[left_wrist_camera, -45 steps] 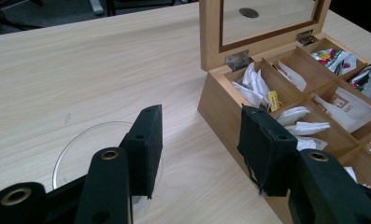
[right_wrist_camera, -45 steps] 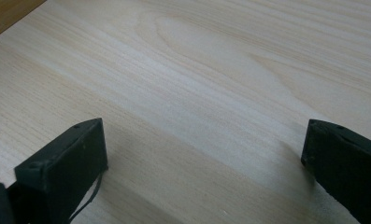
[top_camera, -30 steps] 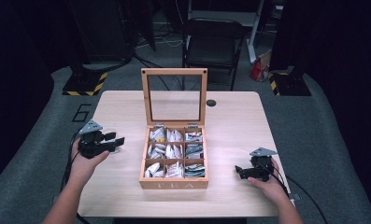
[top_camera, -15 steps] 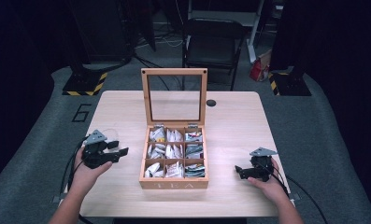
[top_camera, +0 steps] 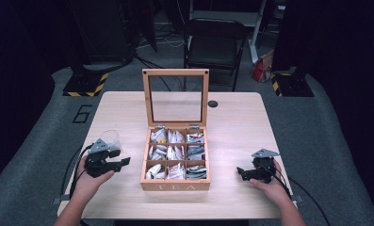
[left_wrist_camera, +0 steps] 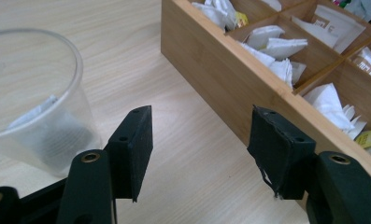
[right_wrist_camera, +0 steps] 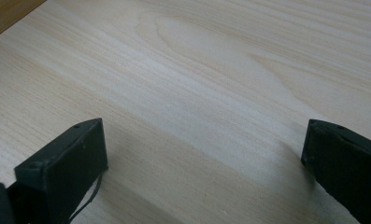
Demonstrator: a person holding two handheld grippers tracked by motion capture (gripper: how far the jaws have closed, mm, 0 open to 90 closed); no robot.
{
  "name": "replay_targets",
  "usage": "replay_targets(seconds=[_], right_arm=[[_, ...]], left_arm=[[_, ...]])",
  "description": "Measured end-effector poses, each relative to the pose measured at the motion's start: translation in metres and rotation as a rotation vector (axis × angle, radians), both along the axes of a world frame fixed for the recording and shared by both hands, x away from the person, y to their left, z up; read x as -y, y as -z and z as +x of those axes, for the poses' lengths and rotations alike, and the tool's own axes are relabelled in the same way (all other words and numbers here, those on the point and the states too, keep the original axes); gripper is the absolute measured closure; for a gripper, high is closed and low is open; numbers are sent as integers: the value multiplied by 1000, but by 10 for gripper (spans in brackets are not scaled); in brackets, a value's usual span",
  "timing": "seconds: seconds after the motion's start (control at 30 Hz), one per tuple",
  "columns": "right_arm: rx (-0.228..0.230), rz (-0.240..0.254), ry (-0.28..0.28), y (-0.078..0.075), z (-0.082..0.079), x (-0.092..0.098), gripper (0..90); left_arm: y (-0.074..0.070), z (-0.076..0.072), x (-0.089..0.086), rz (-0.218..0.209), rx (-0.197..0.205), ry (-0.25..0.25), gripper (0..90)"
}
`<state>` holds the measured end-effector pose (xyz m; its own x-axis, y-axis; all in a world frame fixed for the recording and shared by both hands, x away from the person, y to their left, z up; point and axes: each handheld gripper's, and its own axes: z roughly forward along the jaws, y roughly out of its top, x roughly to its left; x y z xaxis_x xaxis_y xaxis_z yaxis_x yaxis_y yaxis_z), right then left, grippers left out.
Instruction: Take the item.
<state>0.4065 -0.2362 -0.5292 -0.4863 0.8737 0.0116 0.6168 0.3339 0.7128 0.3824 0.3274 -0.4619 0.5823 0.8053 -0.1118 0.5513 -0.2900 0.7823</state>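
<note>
Two grippers rest low over the tabletop: the left gripper point(top_camera: 121, 162), jaws just spreading with nothing between, sits beside the plastic cup point(top_camera: 109, 139) near the left edge; the right gripper point(top_camera: 241, 173) gapes empty.

High view: fixed cam above person's side, faces fwd + down, far, takes in whole table point(top_camera: 231, 122). Left gripper view: low, close, looks along own jaws at tea box point(left_wrist_camera: 230, 79) side w/ plastic cup point(left_wrist_camera: 31, 98) beside; both shared w/ high view. Right gripper view: very close, faces bare tabletop.
</note>
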Motion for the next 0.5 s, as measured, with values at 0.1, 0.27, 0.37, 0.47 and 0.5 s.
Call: replay_targets(seconds=[0.1,0.27,0.37,0.47,0.5], right_arm=[[0,0,0,0,0,0,0],[0,0,0,0,0,0,0],[0,0,0,0,0,0,0],[0,0,0,0,0,0,0],[0,0,0,0,0,0,0]], left_arm=[[5,-1,-1,6,-10,3,401],[14,-3,-4,5,-24,-3,401],[19,-3,-5,13,-37,-5,401],[25,-3,-7,20,-44,-6,401],[27,-3,-8,27,-40,-11,401]])
